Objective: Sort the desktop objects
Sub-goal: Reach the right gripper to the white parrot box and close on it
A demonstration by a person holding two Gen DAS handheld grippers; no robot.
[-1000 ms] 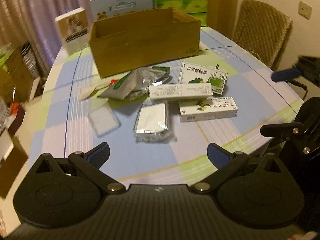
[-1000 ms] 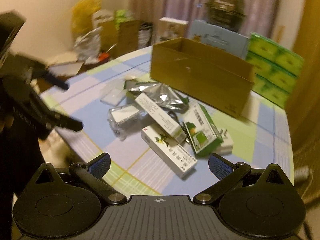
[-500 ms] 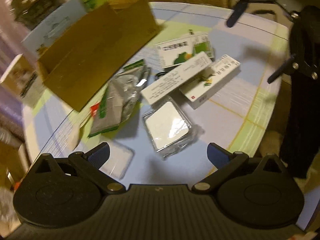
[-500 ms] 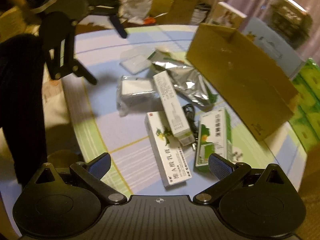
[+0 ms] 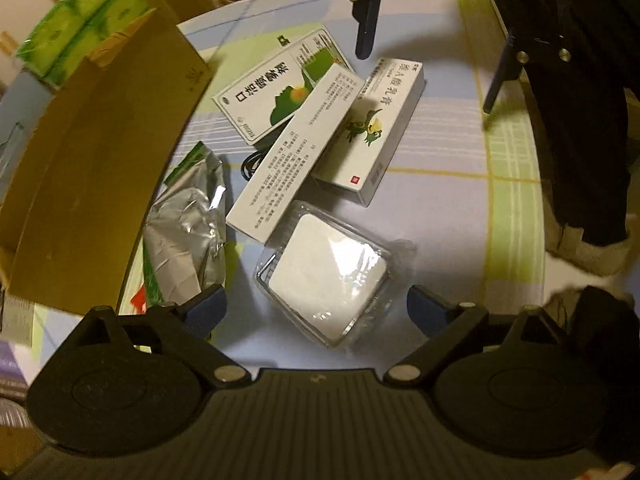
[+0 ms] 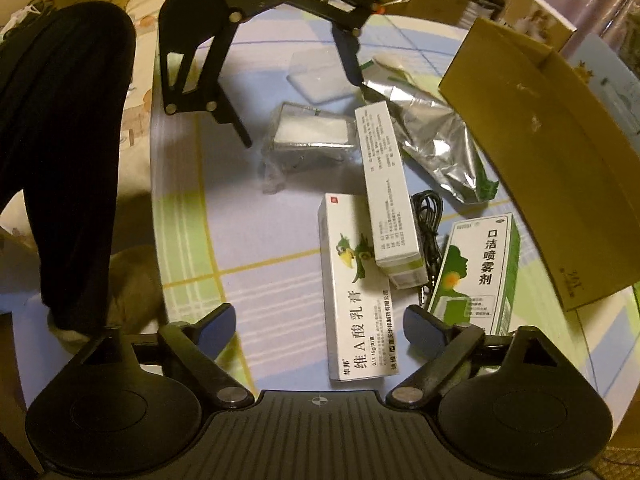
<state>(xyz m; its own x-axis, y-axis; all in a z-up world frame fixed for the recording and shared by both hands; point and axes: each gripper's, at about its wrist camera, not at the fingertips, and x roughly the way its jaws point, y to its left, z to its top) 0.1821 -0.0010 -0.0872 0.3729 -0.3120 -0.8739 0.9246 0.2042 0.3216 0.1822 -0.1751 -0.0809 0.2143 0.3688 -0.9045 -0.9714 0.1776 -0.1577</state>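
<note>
Both grippers hung spread and empty: the left gripper [image 5: 316,306] over the plastic-wrapped white pad [image 5: 326,276], the right gripper [image 6: 318,330] over the bird-print box [image 6: 354,292], all near the cardboard box [image 5: 92,168]. The risk was that slick, crinkled wrap could slide out of a pinch. The long white box [image 5: 294,160] leaned across its neighbours and hid most of a black cable [image 6: 428,220]; the cardboard box's inside went unseen.

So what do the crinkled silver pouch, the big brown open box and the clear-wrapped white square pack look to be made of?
The crinkled silver pouch looks like metallised foil: sharp creases, mirror-like glints. The big brown open box looks like matte cardboard, with a flat, dull face and folded flaps. The clear-wrapped white square pack seems to have thin glossy plastic film outside, which wrinkles and reflects light; its white contents cannot be identified.
</note>
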